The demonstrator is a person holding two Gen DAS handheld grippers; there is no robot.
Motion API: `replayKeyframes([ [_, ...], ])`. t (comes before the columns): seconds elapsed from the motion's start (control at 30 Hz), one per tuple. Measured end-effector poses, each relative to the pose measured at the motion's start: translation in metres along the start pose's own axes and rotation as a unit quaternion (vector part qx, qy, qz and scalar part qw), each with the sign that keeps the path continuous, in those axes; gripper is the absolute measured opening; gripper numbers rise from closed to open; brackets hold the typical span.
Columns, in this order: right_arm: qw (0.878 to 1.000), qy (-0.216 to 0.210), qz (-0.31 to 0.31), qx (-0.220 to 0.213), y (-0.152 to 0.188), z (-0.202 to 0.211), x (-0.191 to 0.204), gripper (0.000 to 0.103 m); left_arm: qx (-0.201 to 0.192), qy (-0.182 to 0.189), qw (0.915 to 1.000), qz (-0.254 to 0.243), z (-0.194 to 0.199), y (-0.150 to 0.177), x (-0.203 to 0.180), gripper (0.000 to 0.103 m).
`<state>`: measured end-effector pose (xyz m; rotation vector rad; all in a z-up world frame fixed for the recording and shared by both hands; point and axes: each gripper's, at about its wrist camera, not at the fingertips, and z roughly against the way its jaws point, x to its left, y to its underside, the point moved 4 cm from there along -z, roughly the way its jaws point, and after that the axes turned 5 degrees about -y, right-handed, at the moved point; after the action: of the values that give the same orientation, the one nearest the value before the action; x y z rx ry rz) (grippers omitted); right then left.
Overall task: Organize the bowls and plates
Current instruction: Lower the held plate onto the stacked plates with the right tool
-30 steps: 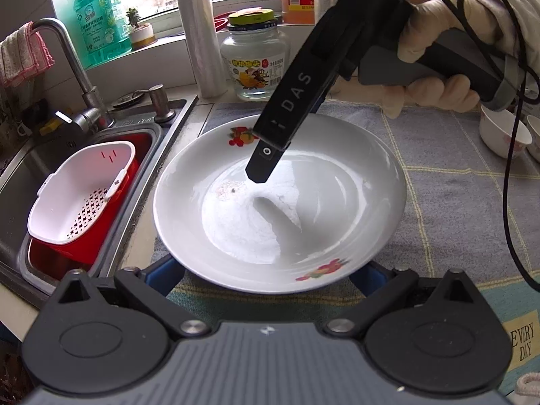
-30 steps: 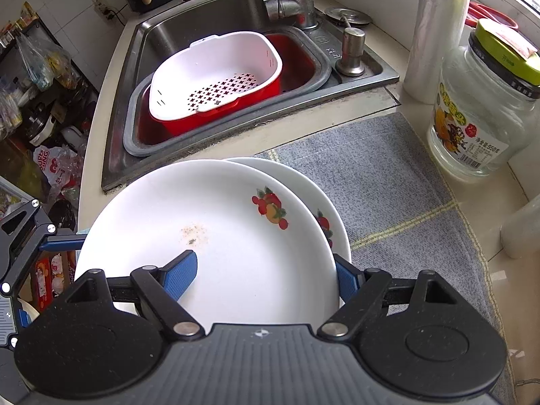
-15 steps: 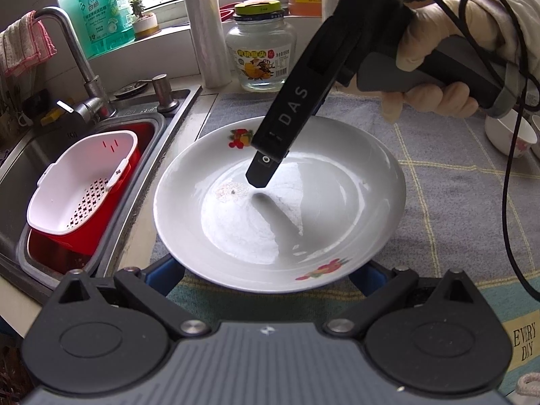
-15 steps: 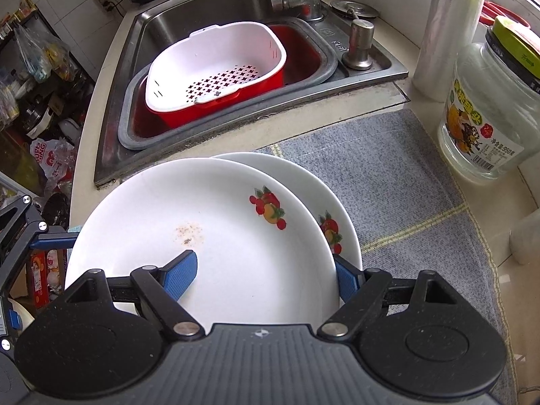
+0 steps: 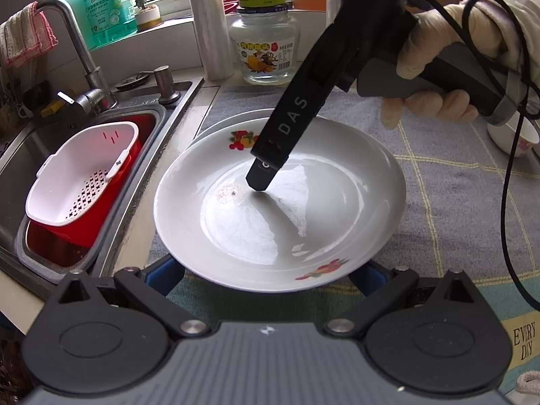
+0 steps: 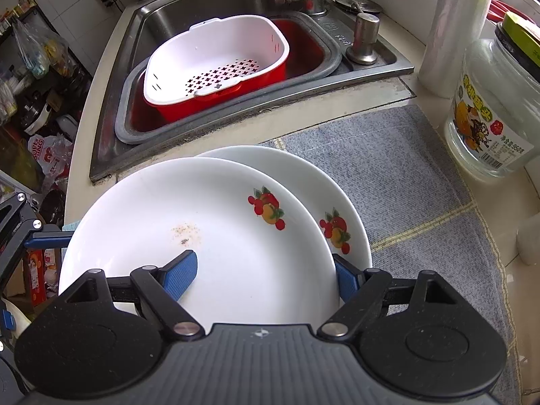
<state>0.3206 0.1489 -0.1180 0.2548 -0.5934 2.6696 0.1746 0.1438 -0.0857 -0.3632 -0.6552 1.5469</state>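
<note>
A white plate with fruit decals and a small brown stain hangs just above a second matching plate, overlapping most of it. That lower plate's rim peeks out at the far left in the left wrist view. My right gripper is shut on the top plate, one blue finger on its inner face and the other under its rim. In the left wrist view that black finger reaches in from the upper right. My left gripper is open, its fingers spread under the near rim.
A grey checked mat covers the counter. To the left is a steel sink with a white colander in a red basin. A glass jar and a plastic roll stand at the back. A small bowl sits far right.
The top plate has shifted slightly with both grippers, and the lower plate's rim now shows beyond it in the left wrist view. The grip looks the same.
</note>
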Motion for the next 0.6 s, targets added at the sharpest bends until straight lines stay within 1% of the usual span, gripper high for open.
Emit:
replayKeyframes([
  [0.33,1.0,0.008,0.005,0.001,-0.0004,-0.0016,0.0025,0.088,0.003,0.004,1.0,0.004,-0.002,0.0,0.0016,0.102],
  [0.43,1.0,0.013,0.005,0.003,-0.0015,-0.0026,0.0037,0.089,0.003,0.002,1.0,0.005,-0.0021,0.0005,0.002,0.102],
  [0.6,1.0,0.016,-0.004,0.006,-0.0023,-0.004,0.0045,0.095,0.0,0.0,1.0,0.005,-0.0011,0.0009,0.0048,0.102],
])
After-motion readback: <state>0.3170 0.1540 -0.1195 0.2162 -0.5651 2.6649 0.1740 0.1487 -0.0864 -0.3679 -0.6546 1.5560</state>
